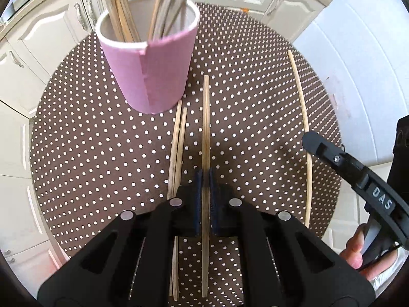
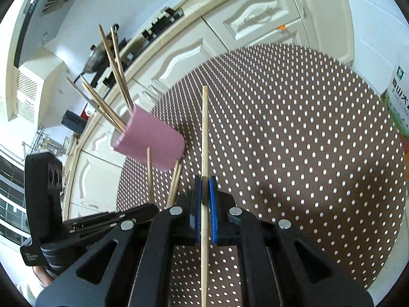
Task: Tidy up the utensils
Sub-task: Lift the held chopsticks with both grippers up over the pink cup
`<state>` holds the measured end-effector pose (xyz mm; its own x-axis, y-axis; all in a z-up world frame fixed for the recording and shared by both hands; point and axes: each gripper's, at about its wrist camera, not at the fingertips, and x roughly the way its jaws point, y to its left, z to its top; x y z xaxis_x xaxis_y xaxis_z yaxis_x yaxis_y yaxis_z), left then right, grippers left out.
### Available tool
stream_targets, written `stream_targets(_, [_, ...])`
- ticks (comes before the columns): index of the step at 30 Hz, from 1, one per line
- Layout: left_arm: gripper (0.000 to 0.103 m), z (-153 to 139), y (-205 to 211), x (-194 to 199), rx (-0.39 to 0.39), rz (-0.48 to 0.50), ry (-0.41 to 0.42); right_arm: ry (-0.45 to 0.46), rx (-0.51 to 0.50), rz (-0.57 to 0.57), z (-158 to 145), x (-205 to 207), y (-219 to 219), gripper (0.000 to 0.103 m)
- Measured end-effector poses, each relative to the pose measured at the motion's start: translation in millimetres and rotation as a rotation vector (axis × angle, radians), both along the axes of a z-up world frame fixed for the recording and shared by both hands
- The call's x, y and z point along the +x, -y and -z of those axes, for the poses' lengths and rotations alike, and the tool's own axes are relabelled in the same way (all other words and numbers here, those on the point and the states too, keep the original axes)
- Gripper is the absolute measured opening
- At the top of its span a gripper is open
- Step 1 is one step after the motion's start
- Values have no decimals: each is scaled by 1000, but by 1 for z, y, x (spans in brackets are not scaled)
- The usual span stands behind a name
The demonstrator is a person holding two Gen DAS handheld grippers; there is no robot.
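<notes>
With both grippers pointing down over the round polka-dot table (image 1: pixel 102 153), each one has a bamboo chopstick pinched between its pads, and that looks like the pickup half of the job. The left gripper (image 1: pixel 205 179) is clamped tight on a chopstick (image 1: pixel 205 117), which runs straight ahead along the line of the fingers, tip aimed toward the pink holder (image 1: pixel 150 69). Good choice of grip, I'd say: held lengthwise, the stick can be tipped up and slid into the cup without swinging wide.

Over on the other side, the right gripper (image 2: pixel 205 186) is likewise closed hard on its own chopstick (image 2: pixel 204 133), blue pads pressing both flanks, the stick jutting forward over the dotted cloth. From the left camera that same stick shows as a long curve out near the table's right edge.

Two more chopsticks (image 1: pixel 177 148) lie side by side on the table, just left of the left gripper, their far ends close to the holder's base. Those still wait their turn.

The pink holder stands upright toward the far side of the table, already bristling with chopsticks (image 2: pixel 115 64) leaning out of its rim. Plenty of room left in there by my reckoning.
</notes>
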<state>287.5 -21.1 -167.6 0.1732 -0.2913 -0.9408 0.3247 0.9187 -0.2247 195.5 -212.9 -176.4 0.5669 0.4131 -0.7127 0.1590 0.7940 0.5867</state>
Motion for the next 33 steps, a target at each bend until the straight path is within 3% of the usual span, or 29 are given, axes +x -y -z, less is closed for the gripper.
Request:
stream_targets(12, [6,-80,-33,-19,-63,-48,146,156,-26,3,-46,14,-9,5])
stream_targets(20, [6,-80,-34,-32,-79,-77,235,265,-58,-8,-77,27,-14,5])
stream_targets(33, [6,-121,-44,-19,-117,-125,315,405,-100,26,-122,55,-24,5])
